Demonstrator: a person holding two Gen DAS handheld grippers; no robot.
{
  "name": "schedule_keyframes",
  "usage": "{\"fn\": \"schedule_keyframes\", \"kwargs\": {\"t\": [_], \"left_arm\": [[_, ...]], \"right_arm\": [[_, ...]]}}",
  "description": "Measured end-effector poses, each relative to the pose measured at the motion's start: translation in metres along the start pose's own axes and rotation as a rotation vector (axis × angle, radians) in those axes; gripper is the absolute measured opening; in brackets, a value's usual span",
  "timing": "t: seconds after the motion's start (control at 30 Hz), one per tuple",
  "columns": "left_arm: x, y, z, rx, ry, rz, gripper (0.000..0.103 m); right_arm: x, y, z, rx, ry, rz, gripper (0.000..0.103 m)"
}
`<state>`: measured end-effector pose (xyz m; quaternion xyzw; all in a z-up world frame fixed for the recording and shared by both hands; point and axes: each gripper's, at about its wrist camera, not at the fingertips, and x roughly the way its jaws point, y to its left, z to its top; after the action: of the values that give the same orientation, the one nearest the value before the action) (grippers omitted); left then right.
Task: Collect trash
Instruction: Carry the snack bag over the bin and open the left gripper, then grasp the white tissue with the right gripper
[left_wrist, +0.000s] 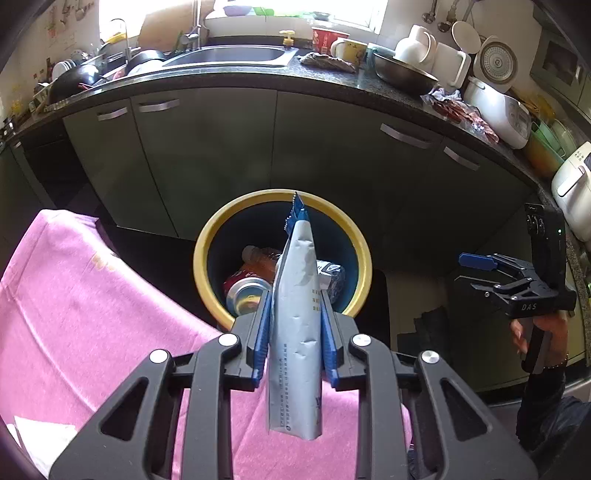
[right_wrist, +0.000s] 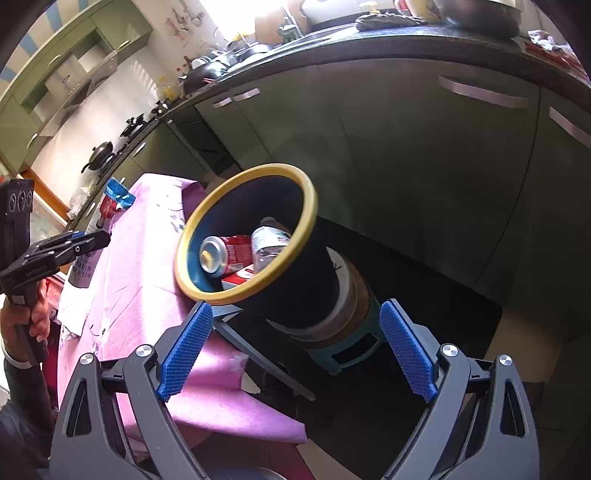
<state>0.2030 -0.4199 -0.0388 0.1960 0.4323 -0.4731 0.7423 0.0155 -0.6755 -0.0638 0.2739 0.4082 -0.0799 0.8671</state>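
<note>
Kitchen, pink-clothed table (left_wrist: 92, 314) beside the bin (left_wrist: 364, 254). Left gripper (left_wrist: 295, 325), clamped on a packet (left_wrist: 295, 332), nears the rim; right gripper (right_wrist: 295, 350) gapes empty. Next: centre over the bin, release.

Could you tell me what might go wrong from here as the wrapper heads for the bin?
1. The left gripper pinches the long wrapper at mid-length; its tip could catch the bin on the yellow rim and fall outside.
2. The bin stands on a small stool beside the pink tablecloth; a knock could tip it.
3. The open right gripper hangs close by and could bump it.
</note>
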Motion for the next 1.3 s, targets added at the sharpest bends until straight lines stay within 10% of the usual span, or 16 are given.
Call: {"fn": "schedule_keyframes", "kwargs": {"t": [0.23, 0.37, 0.5, 0.83, 1.3], "left_arm": [[0.07, -0.001, 0.037, -0.029, 0.089, -0.004, 0.025], [0.098, 0.002, 0.046, -0.057, 0.089, 0.039, 0.065], [0.077, -0.001, 0.039, -0.051, 0.013, 0.059, 0.066], [-0.108, 0.016, -0.07, -0.145, -0.441, 0.101, 0.091], [-0.273, 0.146, -0.245, -0.459, -0.728, 0.665, 0.096]], "right_arm": [[-0.008, -0.004, -0.001, 0.008, -0.016, 0.009, 0.091], [-0.012, -0.004, -0.003, 0.008, -0.018, 0.002, 0.091], [-0.017, 0.002, -0.004, -0.006, -0.015, 0.003, 0.091], [0.011, 0.049, 0.0, -0.091, 0.038, 0.07, 0.091], [0.076, 0.289, -0.027, -0.66, 0.121, 0.327, 0.093]]}}
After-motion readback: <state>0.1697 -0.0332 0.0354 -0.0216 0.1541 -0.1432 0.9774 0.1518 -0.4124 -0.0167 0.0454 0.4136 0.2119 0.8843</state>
